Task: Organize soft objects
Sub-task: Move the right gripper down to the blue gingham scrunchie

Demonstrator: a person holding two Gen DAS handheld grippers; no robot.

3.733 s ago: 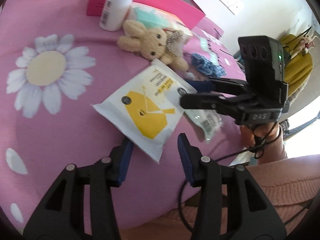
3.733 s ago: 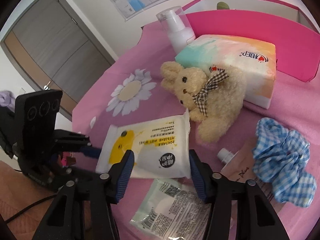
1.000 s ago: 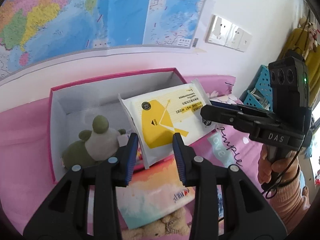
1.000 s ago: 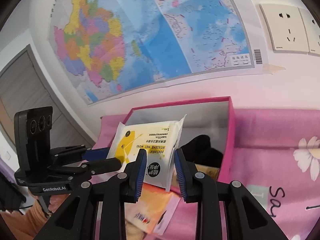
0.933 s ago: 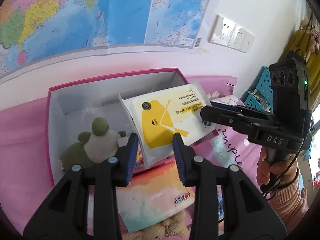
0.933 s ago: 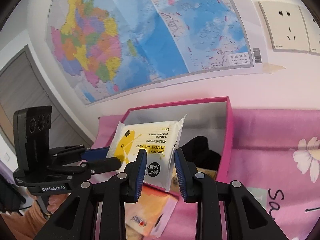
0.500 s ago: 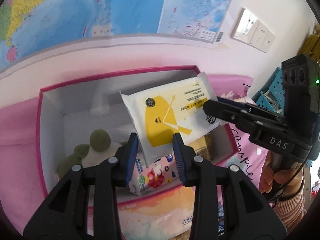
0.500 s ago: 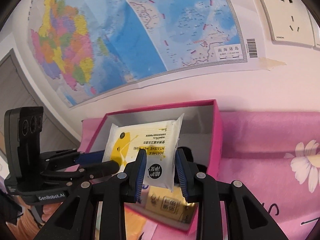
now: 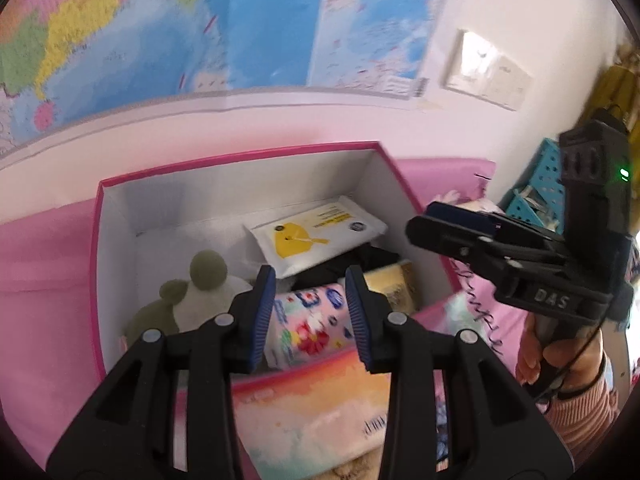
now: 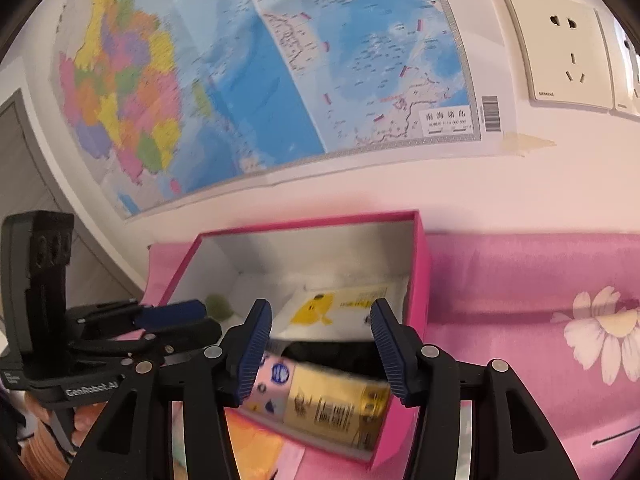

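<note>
Both claws hang over the near edge of the pink box (image 9: 96, 264) and neither one holds anything. On the right gripper (image 10: 320, 344) the jaws have just been opening and now stand apart, with only air between them. On the left gripper (image 9: 310, 304) the jaws stand at a narrower gap, also with nothing between them; the pads press on no object.

One wet wipes pack (image 9: 316, 234), white with a yellow shape on it, lies free inside the box, tilted, toward the far right corner. It rests partly over one dark object (image 9: 360, 260), which I cannot identify because the view is blurred. Also in the box I count one green and white plush toy (image 9: 192, 296) at the left side, one flower-printed pack (image 9: 308, 324) at the near wall, and one gold package (image 9: 396, 284) just beside it on the right.

The box stands on the pink cloth (image 10: 520, 280) with its far wall close to the room wall, below one map (image 10: 260, 72). Its top is open, and the far left part of the floor looks bare. Outside, against the near wall, lies one pastel tissue pack (image 9: 312, 412). A hand (image 9: 548, 360) in a pink sleeve grips the right gripper's handle.
</note>
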